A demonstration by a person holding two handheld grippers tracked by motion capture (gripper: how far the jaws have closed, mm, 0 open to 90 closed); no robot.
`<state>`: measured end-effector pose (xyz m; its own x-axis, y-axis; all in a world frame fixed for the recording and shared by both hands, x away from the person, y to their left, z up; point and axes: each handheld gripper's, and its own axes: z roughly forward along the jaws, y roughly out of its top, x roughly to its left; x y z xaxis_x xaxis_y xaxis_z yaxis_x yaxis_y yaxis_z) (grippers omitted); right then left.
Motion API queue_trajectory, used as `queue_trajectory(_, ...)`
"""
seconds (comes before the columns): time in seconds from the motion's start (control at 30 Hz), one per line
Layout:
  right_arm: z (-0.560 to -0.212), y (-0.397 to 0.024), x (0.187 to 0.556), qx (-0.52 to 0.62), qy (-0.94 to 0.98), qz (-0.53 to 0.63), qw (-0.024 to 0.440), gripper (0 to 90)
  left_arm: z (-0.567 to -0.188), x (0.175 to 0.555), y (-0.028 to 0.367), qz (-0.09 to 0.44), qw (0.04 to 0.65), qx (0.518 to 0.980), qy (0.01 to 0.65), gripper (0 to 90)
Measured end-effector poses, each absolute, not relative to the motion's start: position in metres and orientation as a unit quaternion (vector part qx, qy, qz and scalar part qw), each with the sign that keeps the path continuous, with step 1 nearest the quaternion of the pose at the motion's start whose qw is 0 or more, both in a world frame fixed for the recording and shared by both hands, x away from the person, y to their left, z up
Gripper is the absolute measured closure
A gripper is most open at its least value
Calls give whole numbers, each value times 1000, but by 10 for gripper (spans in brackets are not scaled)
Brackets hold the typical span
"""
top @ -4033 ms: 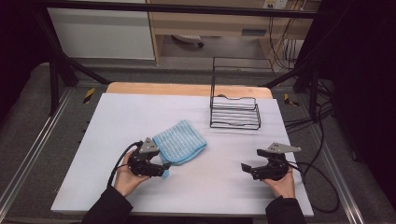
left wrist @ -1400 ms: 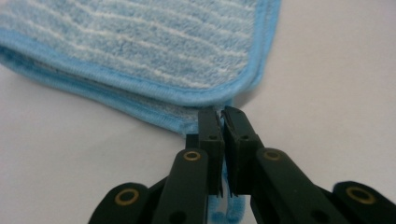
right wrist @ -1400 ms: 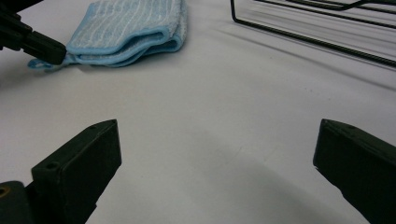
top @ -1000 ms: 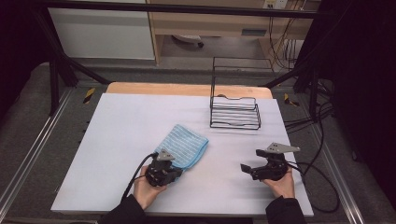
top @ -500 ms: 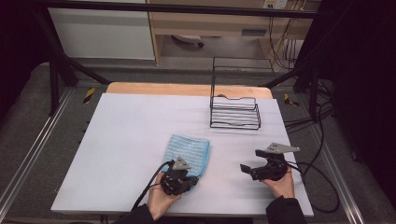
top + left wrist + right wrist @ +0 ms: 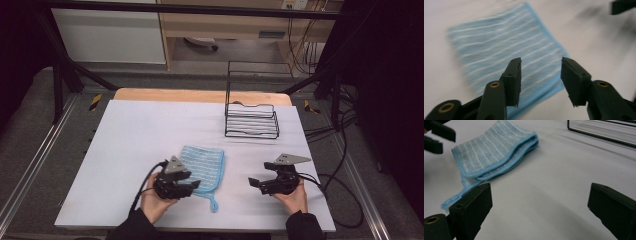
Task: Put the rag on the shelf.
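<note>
On table (image 6: 125,130): one cloth (image 6: 205,167), one rack (image 6: 251,120), two tongs.

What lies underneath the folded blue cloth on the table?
The blue cloth lies folded double on the white table, its lower layer peeking out along one edge. Anything between the layers or beneath them is covered.

On my feed, a black wire rack (image 6: 251,121) stands upright at the far right of the white counter (image 6: 145,135), its tall back frame rising behind a low slatted basket. Beyond the counter's wooden far edge I see a white cabinet (image 6: 110,35) and, right of it, cables (image 6: 305,47) hanging by a black frame.
</note>
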<state>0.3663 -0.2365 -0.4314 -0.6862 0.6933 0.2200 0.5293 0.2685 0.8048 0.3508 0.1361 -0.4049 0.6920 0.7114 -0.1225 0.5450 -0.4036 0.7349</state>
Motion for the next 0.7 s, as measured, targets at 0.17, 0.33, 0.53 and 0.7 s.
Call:
queue_trajectory(0.17, -430, -208, 365, 389, 794, 461, 70, 119, -418, 368, 164, 91, 372, 826, 413, 467)
queue_trajectory(0.33, -432, -173, 364, 383, 803, 452, 61, 191, -438, 373, 171, 64, 362, 827, 425, 524)
queue_trajectory(0.53, -441, -140, 367, 391, 802, 448, 53, 251, -440, 374, 170, 37, 363, 829, 424, 685)
queue_trajectory(0.7, -453, -125, 369, 414, 799, 433, 53, 317, -442, 372, 169, 23, 363, 830, 423, 787)
